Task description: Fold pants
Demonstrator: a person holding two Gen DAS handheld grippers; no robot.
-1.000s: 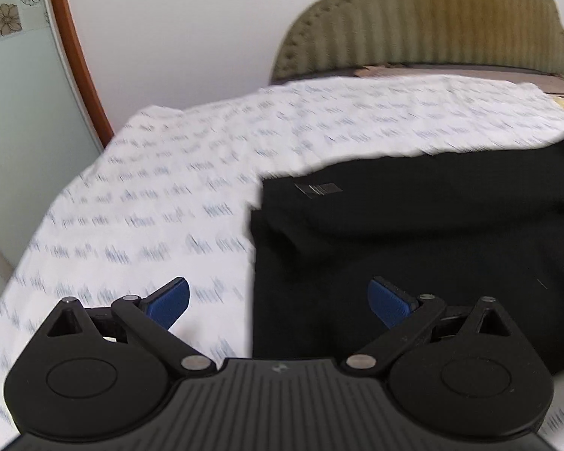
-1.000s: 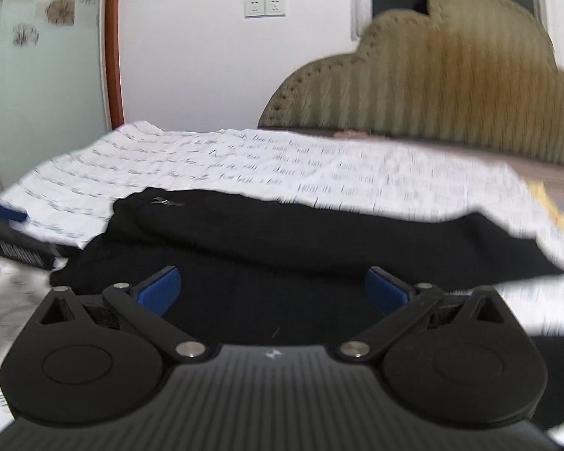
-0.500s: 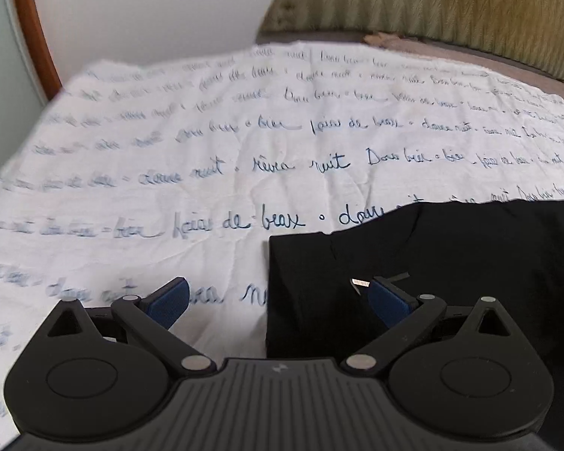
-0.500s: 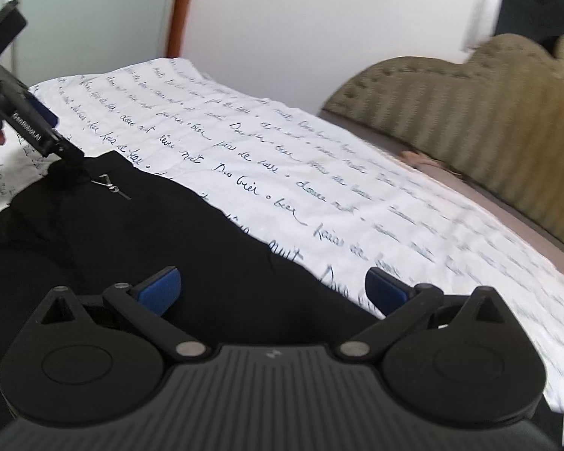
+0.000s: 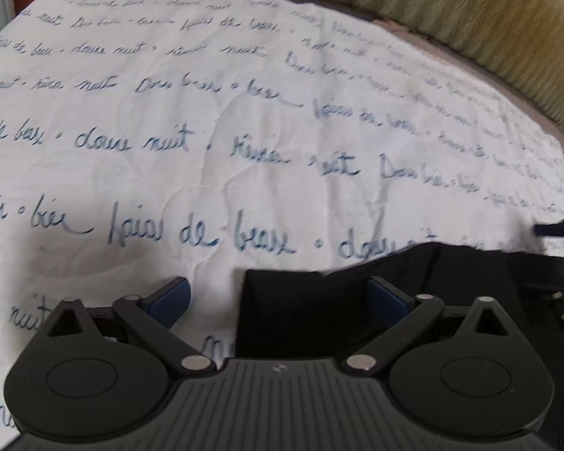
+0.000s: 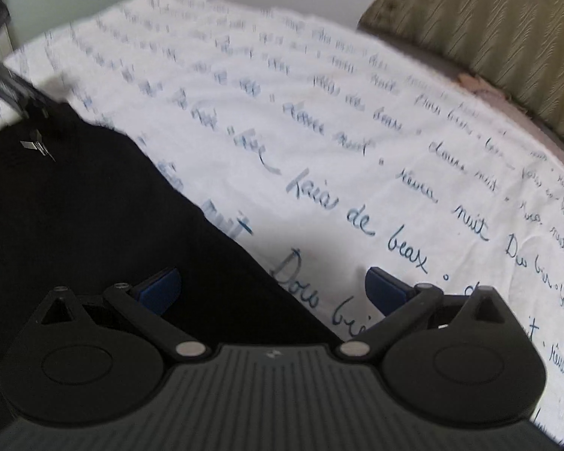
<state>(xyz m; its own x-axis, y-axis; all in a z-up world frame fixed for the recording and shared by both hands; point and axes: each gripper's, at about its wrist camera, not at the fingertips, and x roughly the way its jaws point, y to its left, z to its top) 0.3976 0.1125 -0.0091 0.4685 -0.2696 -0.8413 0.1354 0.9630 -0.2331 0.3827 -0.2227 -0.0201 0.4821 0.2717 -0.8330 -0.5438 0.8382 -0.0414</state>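
Left hand-held gripper (image 5: 278, 302) closing astride pants (image 5: 451, 293) corner – right hand-held gripper (image 6: 272, 289) spread over edge

Bed sheet (image 5: 244, 120) carries repeating blue cursive print; readable bits: "douce nuit", "de beaux", "nuit". Small pale logo mark on the black pants (image 6: 75, 206), unreadable. Lettering on the neighbouring gripper too small.

Pants (image 5: 470, 300) cut off lower right
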